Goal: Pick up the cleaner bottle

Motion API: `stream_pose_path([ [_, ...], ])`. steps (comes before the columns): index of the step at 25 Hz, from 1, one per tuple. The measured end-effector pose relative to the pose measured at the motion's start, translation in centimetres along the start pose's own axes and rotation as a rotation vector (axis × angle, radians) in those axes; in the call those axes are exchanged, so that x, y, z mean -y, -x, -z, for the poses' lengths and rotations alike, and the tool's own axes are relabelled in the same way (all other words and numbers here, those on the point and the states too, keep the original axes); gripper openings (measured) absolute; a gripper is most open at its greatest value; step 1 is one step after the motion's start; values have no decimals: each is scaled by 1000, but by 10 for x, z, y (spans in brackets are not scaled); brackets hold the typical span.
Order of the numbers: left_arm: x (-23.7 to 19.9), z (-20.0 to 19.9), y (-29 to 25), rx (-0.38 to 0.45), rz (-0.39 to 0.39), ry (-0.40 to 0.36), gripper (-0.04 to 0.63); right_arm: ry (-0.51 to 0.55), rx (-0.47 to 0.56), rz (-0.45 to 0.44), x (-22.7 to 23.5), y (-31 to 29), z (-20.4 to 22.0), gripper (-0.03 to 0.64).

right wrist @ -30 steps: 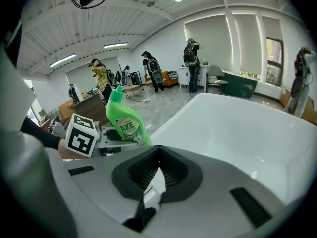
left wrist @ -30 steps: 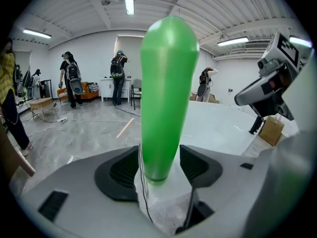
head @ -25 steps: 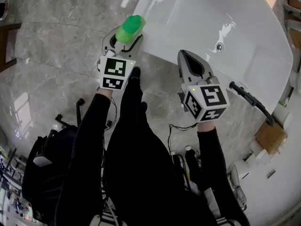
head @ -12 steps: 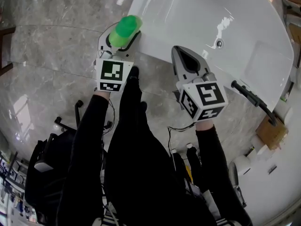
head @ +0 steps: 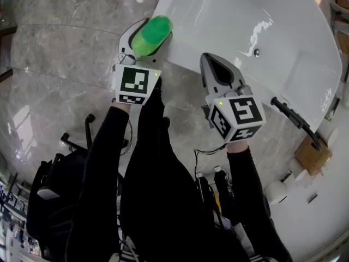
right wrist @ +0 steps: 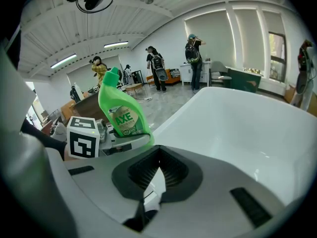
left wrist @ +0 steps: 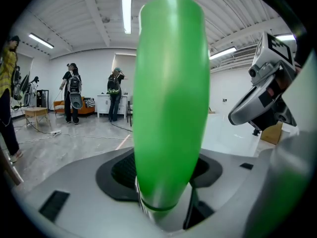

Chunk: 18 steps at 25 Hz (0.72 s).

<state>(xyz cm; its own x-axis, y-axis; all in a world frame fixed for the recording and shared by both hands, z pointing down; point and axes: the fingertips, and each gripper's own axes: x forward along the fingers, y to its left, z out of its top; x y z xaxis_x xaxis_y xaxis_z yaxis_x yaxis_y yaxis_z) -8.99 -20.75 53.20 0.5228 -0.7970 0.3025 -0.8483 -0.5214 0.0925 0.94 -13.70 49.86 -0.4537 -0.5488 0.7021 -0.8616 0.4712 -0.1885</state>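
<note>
A green cleaner bottle (head: 152, 34) with an AXE label (right wrist: 122, 115) stands upright in my left gripper (head: 143, 37), which is shut on its lower body beside the white bathtub's (head: 245, 15) near rim. In the left gripper view the bottle (left wrist: 171, 103) fills the middle, its base between the jaws. My right gripper (head: 217, 71) hovers over the tub's near rim, to the right of the bottle, jaws shut with nothing between them. In the right gripper view the left gripper's marker cube (right wrist: 84, 137) shows below the bottle.
The tub has a drain fitting (head: 256, 52) on its inner wall. Grey marble floor (head: 54, 53) lies to the left. A black chair (head: 54, 190) and cables sit behind me, a cardboard box (head: 312, 156) at right. Several people (right wrist: 156, 68) stand far across the room.
The left gripper with the bottle has shifted slightly right and toward the tub. The right gripper has stayed nearly in place.
</note>
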Motion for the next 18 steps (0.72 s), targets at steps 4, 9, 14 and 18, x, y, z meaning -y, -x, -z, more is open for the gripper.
stream_pose_path([
  [4,2,-1,-1,18,12,-13,268,-4,-2,-1,-1,-3,2,2],
  [9,5,-1,-4,32,23,-29,268,-30,2,3,-1,-7,4,2],
  [14,6,-2,-7,44,33,-51,261,-29,-9,-3,-2,-11,7,2],
  [18,8,-3,-8,52,35,-69,213,-33,-15,1,0,-12,10,2],
])
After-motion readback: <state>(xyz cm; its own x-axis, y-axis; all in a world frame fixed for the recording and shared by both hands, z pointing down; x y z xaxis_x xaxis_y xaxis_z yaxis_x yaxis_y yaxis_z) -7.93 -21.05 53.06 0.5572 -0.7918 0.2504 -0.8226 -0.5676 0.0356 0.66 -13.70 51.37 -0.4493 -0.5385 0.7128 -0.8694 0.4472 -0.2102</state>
